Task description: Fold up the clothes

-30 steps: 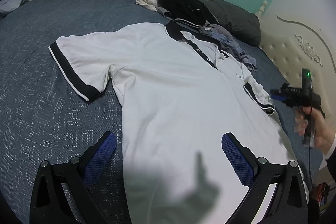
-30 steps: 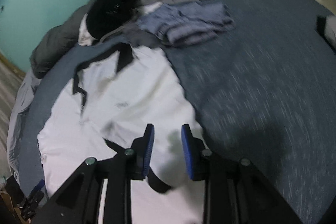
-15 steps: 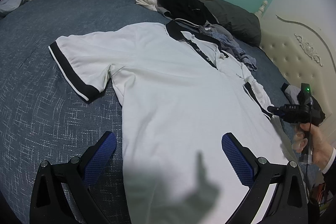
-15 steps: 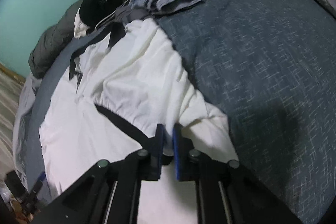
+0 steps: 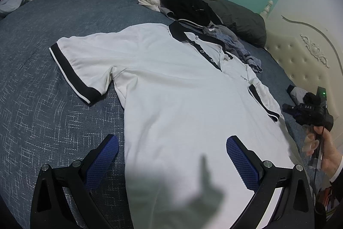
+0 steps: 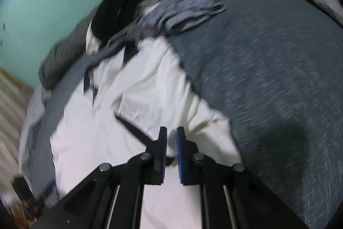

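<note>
Our right gripper (image 6: 171, 143) clamped on polo shirt (image 5: 182, 100) sleeve; our left gripper (image 5: 171, 164) wide apart above hem, bed (image 5: 42, 111) beneath.

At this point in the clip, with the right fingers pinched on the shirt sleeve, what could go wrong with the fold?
1. The right gripper pinches only a thin bit of the white polo shirt sleeve, which could slip out mid-pull.
2. The left gripper is open above the hem, holding nothing, so the body may drag and wrinkle.
3. The pile of clothes touches the collar and could snag or shift.
</note>
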The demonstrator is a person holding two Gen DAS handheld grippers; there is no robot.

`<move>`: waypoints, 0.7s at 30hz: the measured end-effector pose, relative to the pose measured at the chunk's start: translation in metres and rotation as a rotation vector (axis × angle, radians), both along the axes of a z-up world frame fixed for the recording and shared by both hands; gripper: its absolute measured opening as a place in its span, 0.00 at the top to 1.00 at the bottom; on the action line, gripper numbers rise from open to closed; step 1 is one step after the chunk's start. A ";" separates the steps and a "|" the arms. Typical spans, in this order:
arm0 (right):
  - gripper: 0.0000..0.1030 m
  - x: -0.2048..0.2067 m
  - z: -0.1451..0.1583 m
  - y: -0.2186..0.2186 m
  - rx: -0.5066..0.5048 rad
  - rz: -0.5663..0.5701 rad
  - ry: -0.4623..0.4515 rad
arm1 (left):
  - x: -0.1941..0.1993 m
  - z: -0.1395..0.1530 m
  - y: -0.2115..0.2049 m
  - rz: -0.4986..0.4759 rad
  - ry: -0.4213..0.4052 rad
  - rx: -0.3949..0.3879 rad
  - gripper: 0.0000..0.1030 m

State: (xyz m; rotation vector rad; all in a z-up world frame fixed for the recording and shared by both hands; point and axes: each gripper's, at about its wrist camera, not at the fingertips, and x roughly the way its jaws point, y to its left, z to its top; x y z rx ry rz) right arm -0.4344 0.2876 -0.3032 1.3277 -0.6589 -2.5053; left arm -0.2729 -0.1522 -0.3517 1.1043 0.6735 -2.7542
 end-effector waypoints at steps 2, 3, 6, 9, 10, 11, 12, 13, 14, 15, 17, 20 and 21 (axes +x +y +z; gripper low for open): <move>0.91 -0.004 -0.004 0.012 -0.020 -0.048 -0.018 | -0.001 0.000 0.000 0.000 -0.001 0.000 0.00; 0.91 -0.006 -0.007 0.015 -0.029 -0.063 -0.033 | -0.001 0.000 0.000 -0.001 -0.001 0.000 0.00; 0.91 -0.013 -0.017 0.023 -0.070 -0.090 -0.074 | -0.001 -0.001 0.001 -0.004 -0.002 -0.002 0.00; 0.90 -0.018 -0.026 0.026 -0.121 -0.109 -0.105 | -0.001 -0.001 0.001 -0.004 -0.003 -0.002 0.00; 0.87 -0.018 -0.028 0.027 -0.133 -0.120 -0.112 | -0.001 -0.002 0.001 -0.003 -0.004 -0.001 0.00; 0.85 -0.019 -0.031 0.028 -0.145 -0.130 -0.119 | -0.001 -0.002 0.001 -0.003 -0.004 -0.001 0.00; 0.85 -0.019 -0.033 0.029 -0.152 -0.139 -0.124 | -0.001 -0.002 0.001 -0.003 -0.004 -0.001 0.00; 0.85 -0.020 -0.035 0.030 -0.160 -0.149 -0.131 | -0.001 -0.002 0.000 -0.002 -0.004 0.000 0.00; 0.85 -0.021 -0.038 0.032 -0.172 -0.160 -0.138 | -0.001 -0.002 0.001 -0.002 -0.004 0.000 0.00; 0.85 -0.022 -0.039 0.034 -0.174 -0.168 -0.139 | -0.001 -0.002 0.001 -0.001 -0.003 0.000 0.00; 0.89 -0.022 -0.039 0.037 -0.157 -0.175 -0.131 | -0.001 -0.002 0.001 -0.002 -0.004 -0.001 0.00; 0.98 -0.022 -0.035 0.042 -0.130 -0.182 -0.115 | -0.001 -0.002 0.001 -0.003 -0.004 -0.001 0.00; 0.99 -0.022 -0.035 0.045 -0.130 -0.187 -0.113 | -0.001 -0.002 0.001 -0.003 -0.004 -0.001 0.00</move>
